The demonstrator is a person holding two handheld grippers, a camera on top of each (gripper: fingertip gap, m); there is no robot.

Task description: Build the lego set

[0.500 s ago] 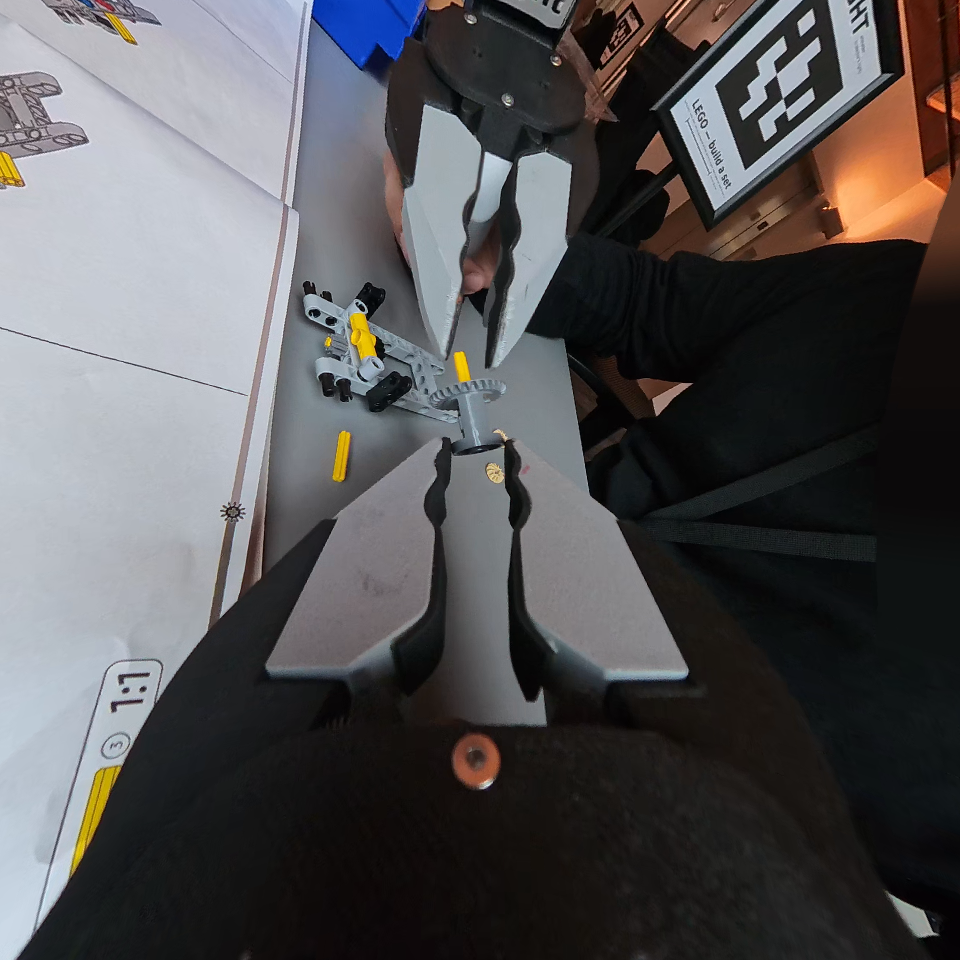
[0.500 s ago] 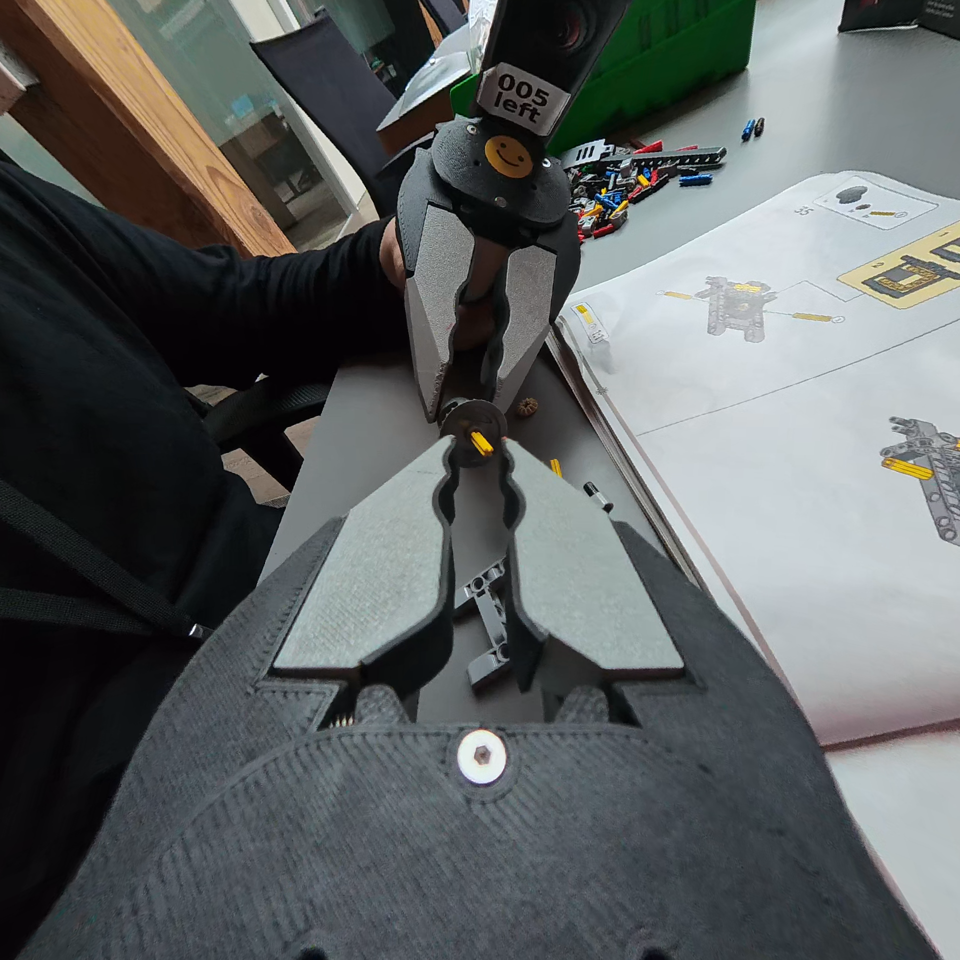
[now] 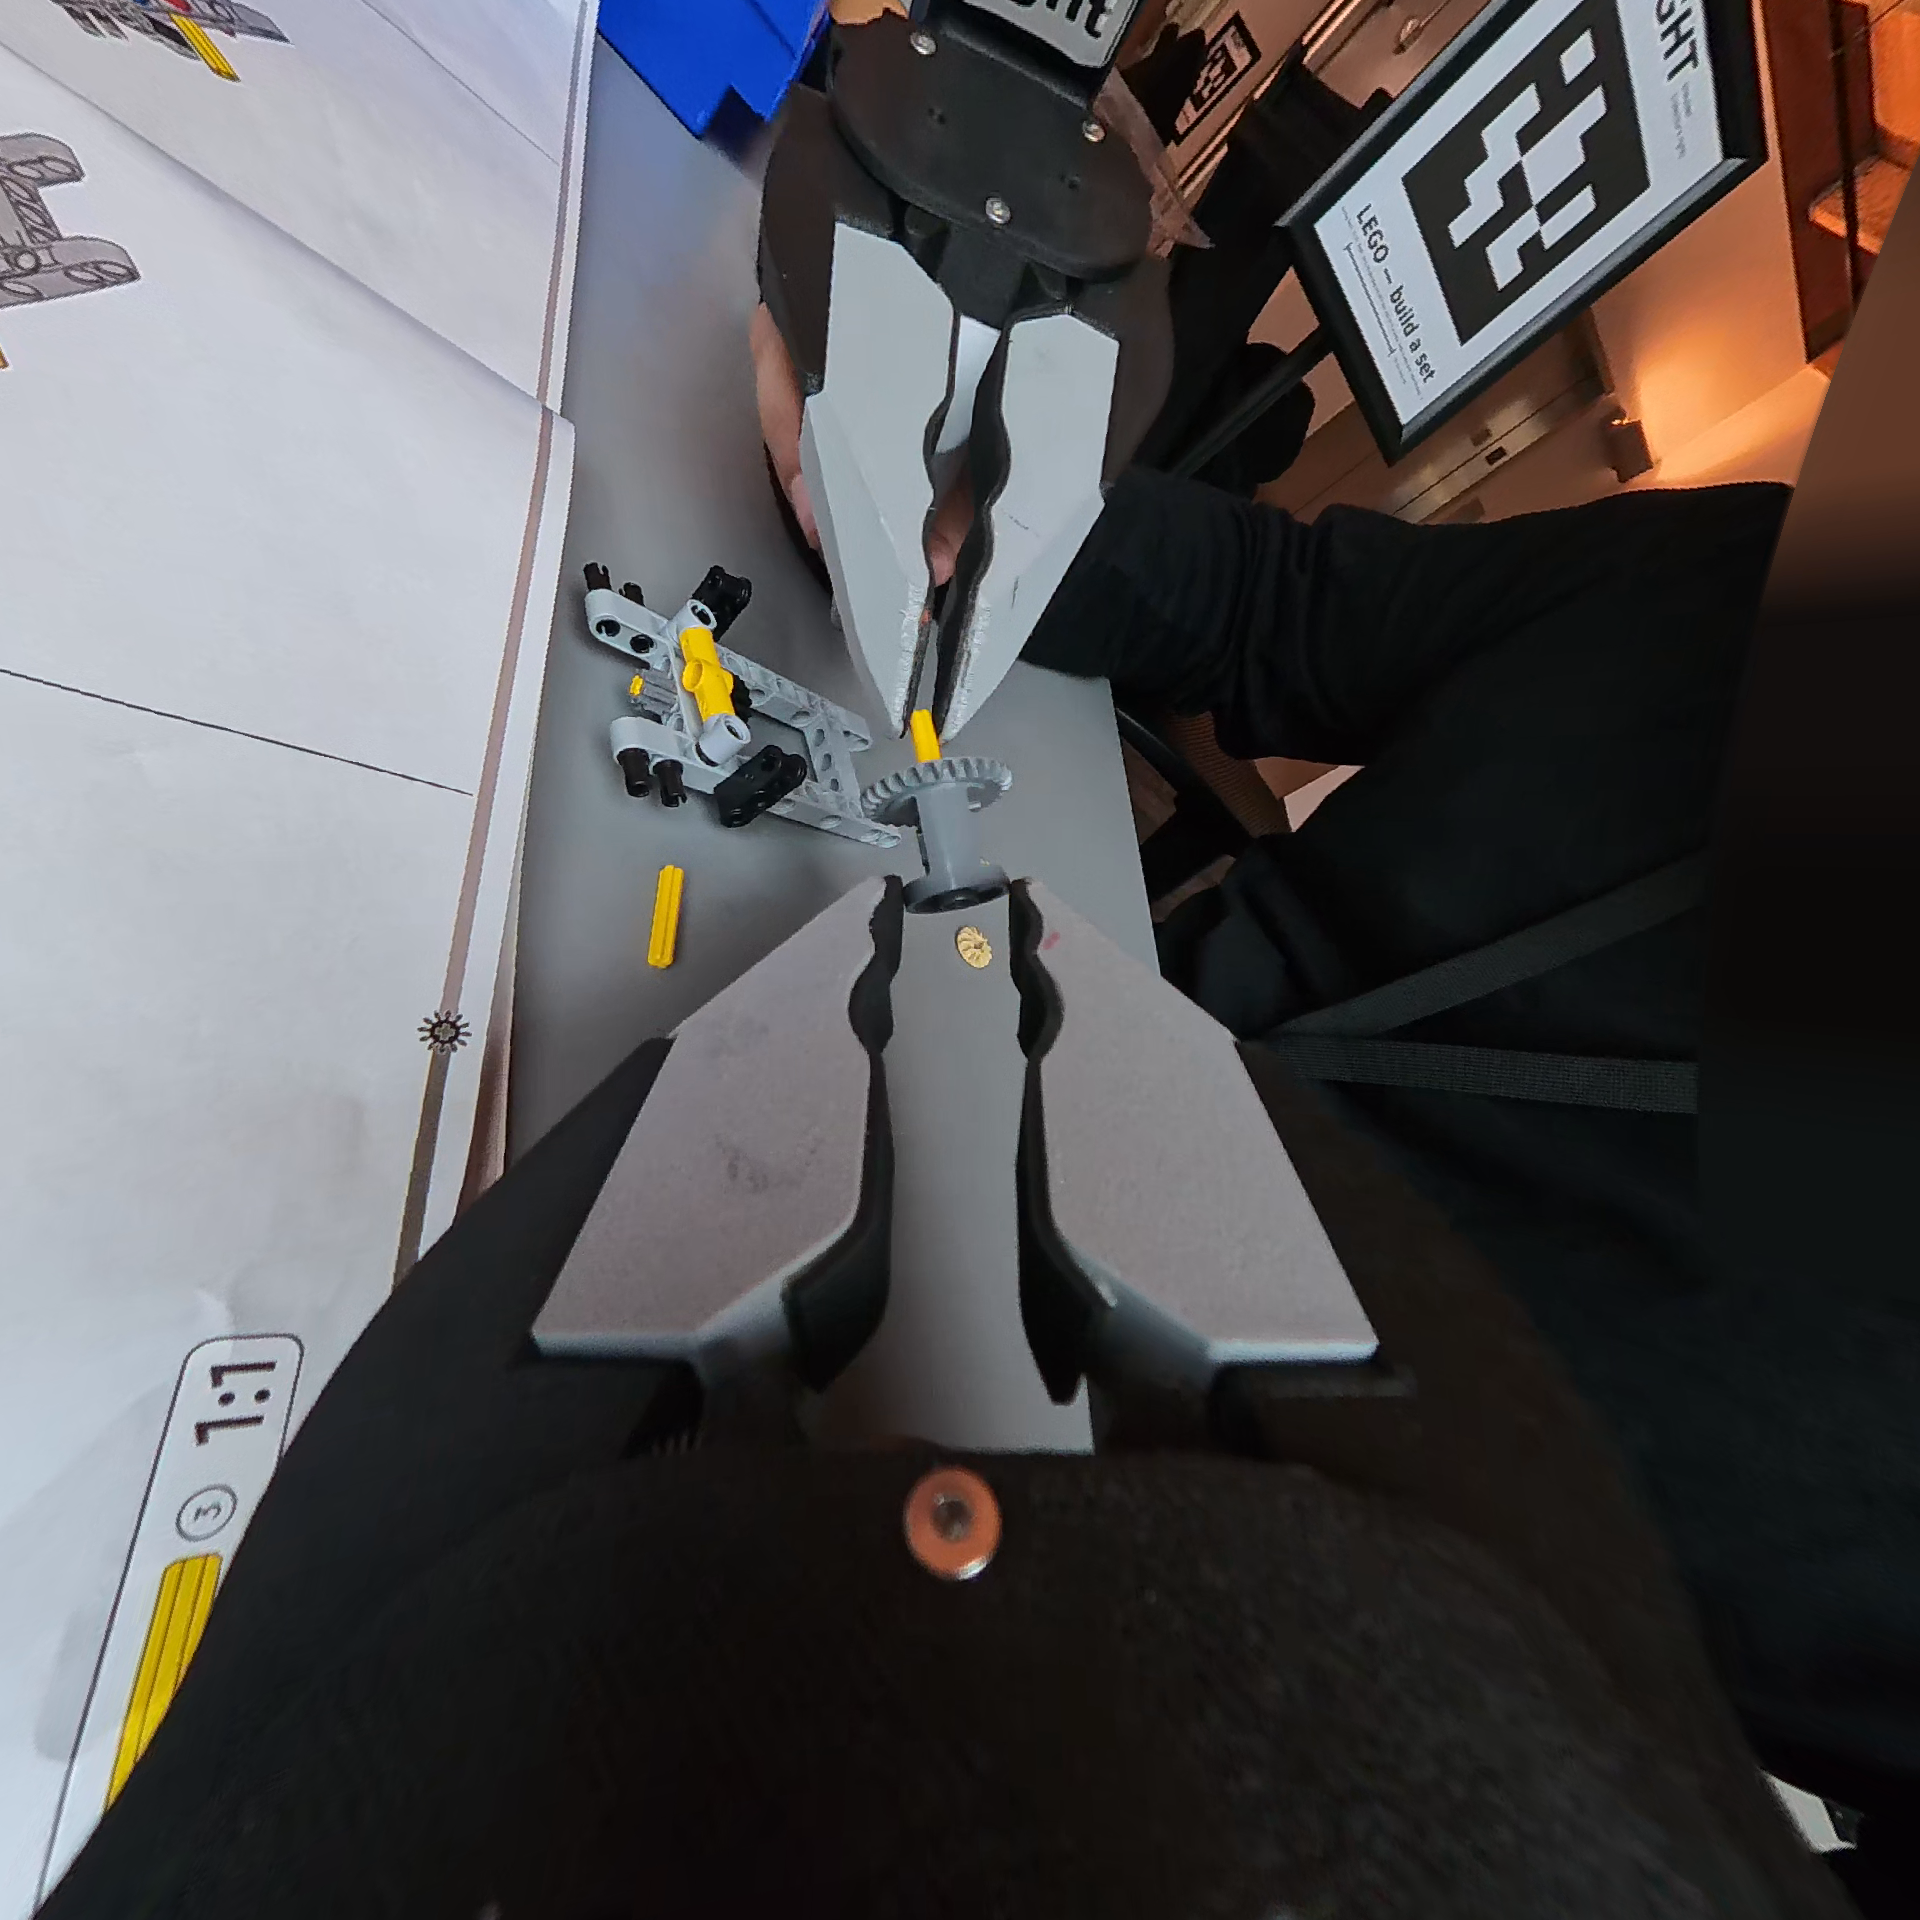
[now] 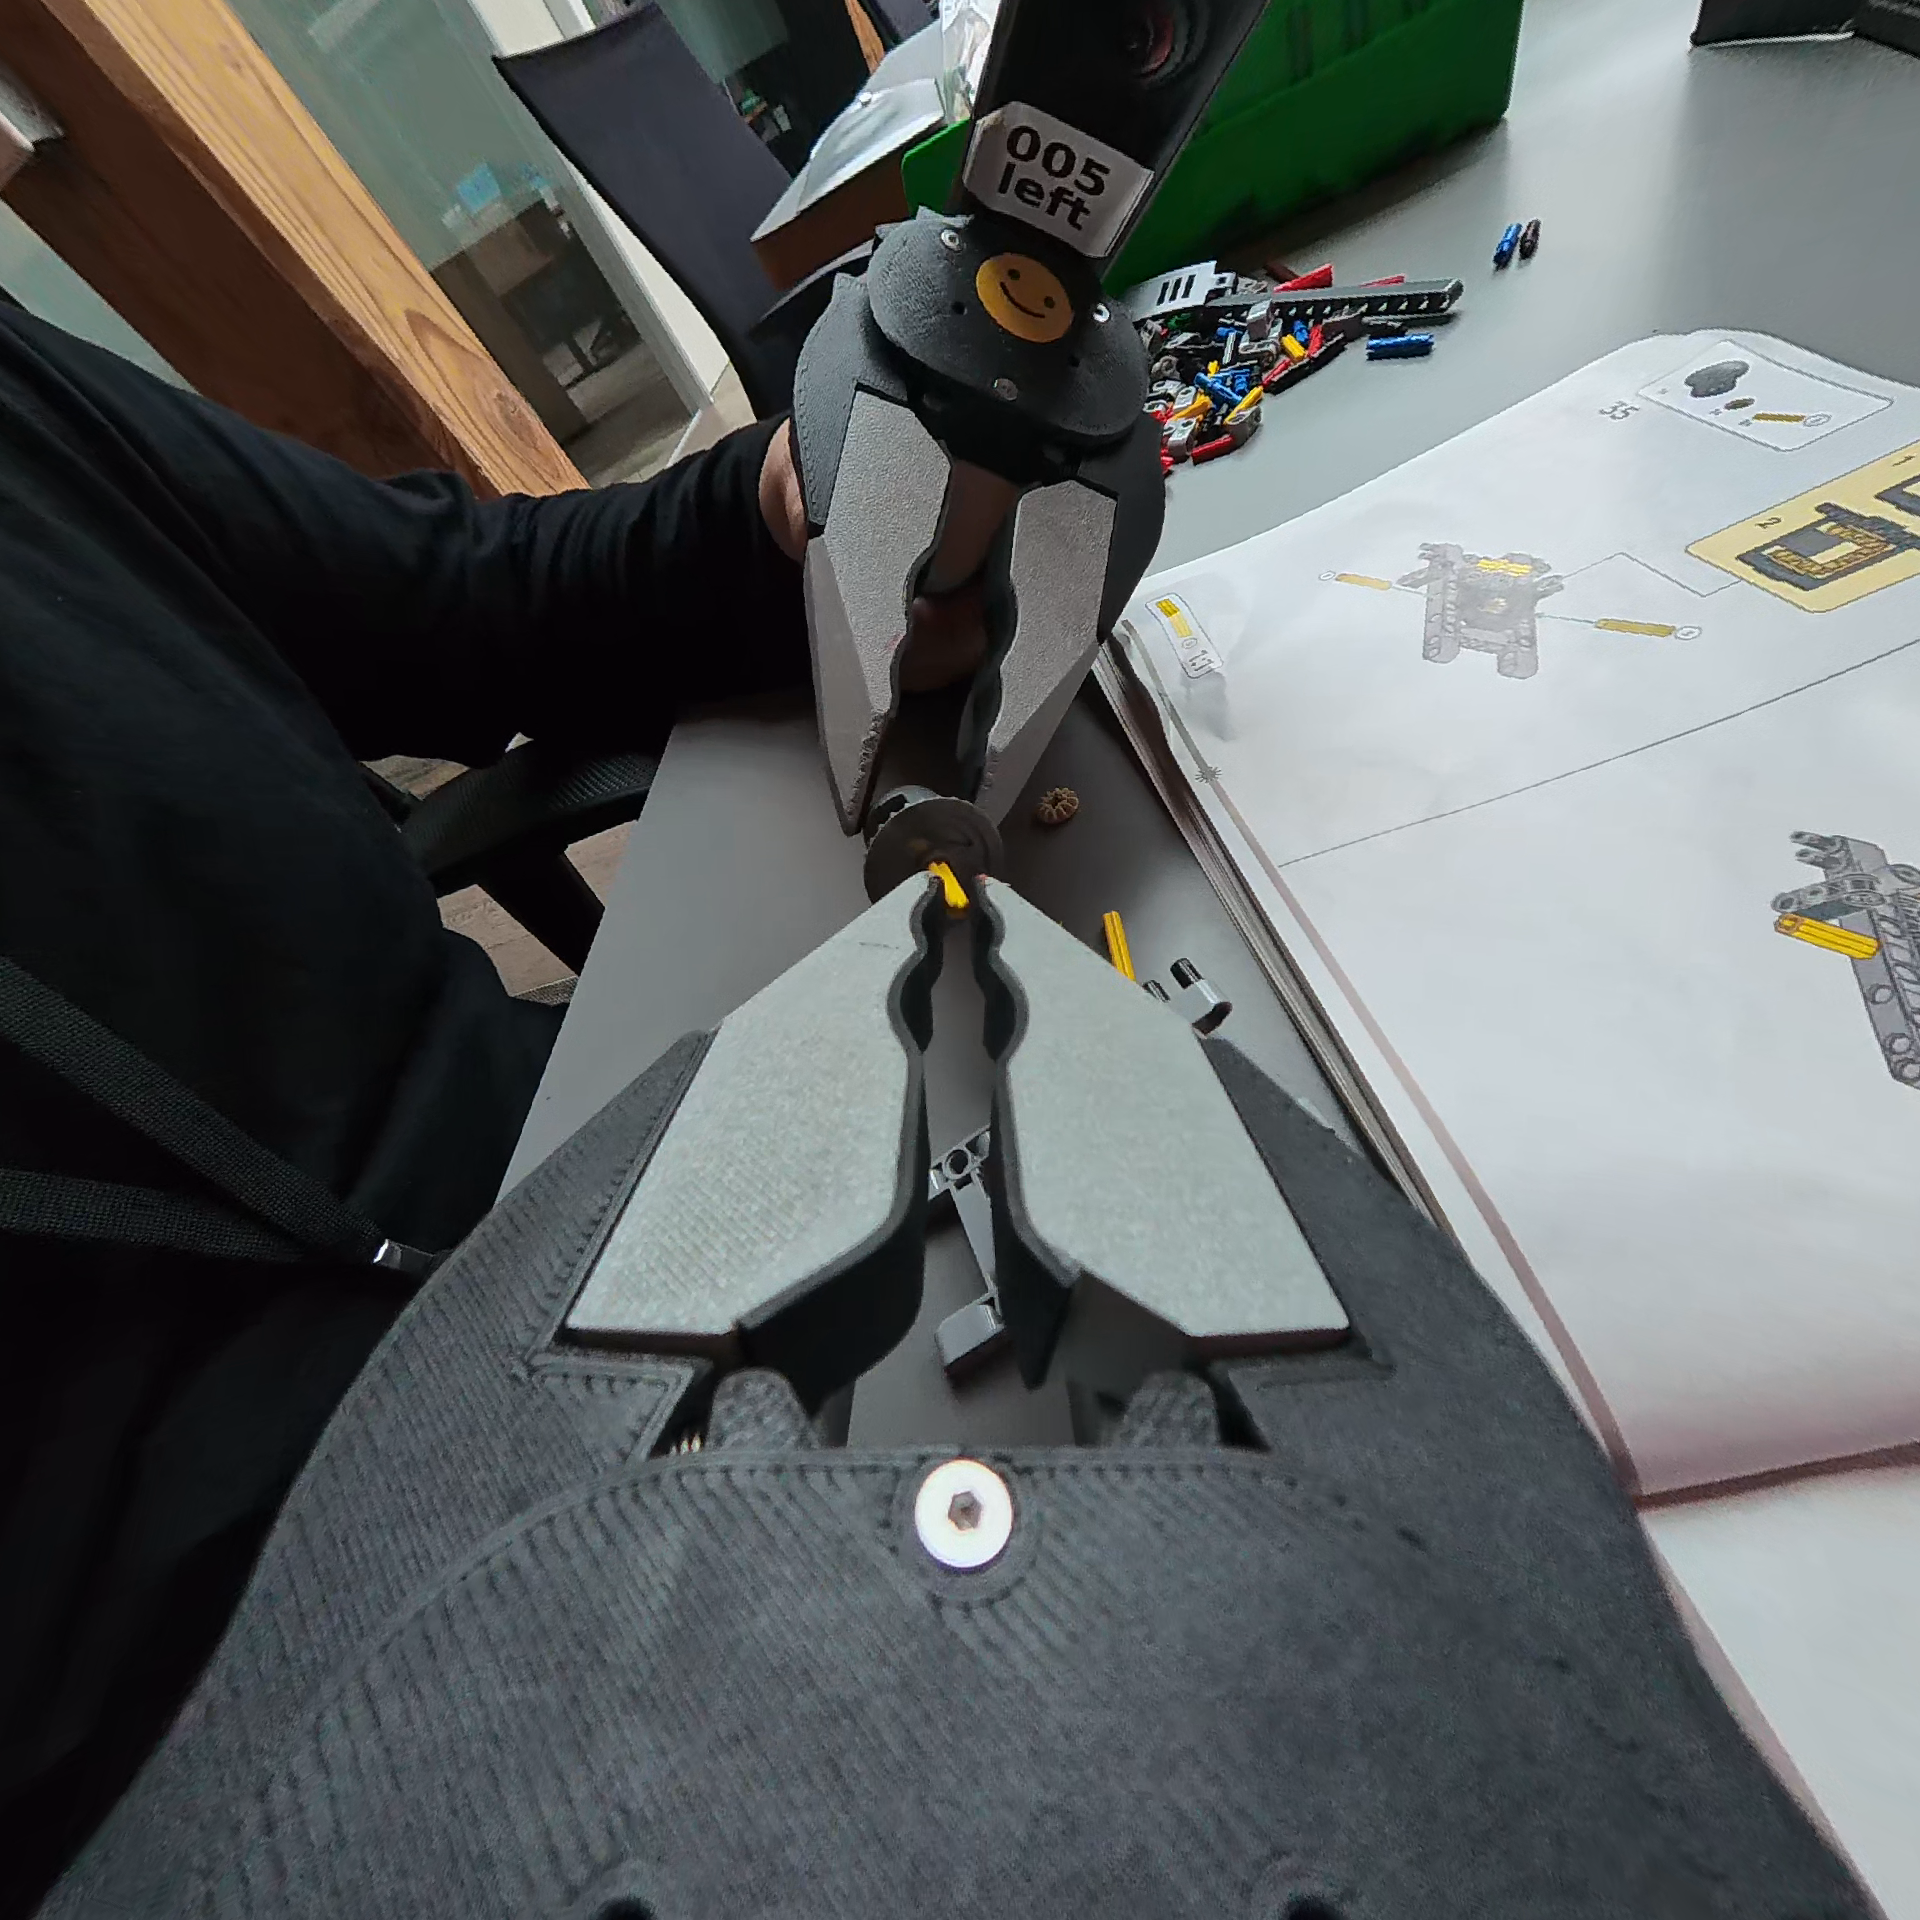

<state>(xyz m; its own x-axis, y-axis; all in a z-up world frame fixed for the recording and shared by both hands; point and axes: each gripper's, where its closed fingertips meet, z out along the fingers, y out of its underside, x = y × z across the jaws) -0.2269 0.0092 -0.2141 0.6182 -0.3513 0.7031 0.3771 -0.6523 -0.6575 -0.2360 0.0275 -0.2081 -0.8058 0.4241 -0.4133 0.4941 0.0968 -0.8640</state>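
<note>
My left gripper (image 3: 954, 885) is shut on the base of a grey gear piece (image 3: 940, 805) and holds it above the grey table (image 3: 665, 395). A short yellow axle (image 3: 923, 736) sticks out of the gear's top. My right gripper (image 3: 923, 722) comes in from the far side and is shut on that axle. In the right wrist view my right gripper (image 4: 951, 891) pinches the yellow axle (image 4: 948, 888), with the gear piece (image 4: 925, 836) just beyond it in the left gripper (image 4: 920, 816). A part-built grey frame (image 3: 727, 717) lies on the table to the left.
A loose yellow axle (image 3: 665, 914) and a small tan gear (image 3: 974, 948) lie near the gripper tips. The open instruction booklet (image 3: 260, 520) covers the left side. A pile of loose parts (image 4: 1247, 353) and a green bin (image 4: 1299, 135) are farther off. The table edge and a person's black sleeve (image 3: 1351, 623) are to the right.
My right gripper's fingers have closed in onto the yellow axle that sticks out of the gear. The left gripper still holds the gear piece in much the same place.
</note>
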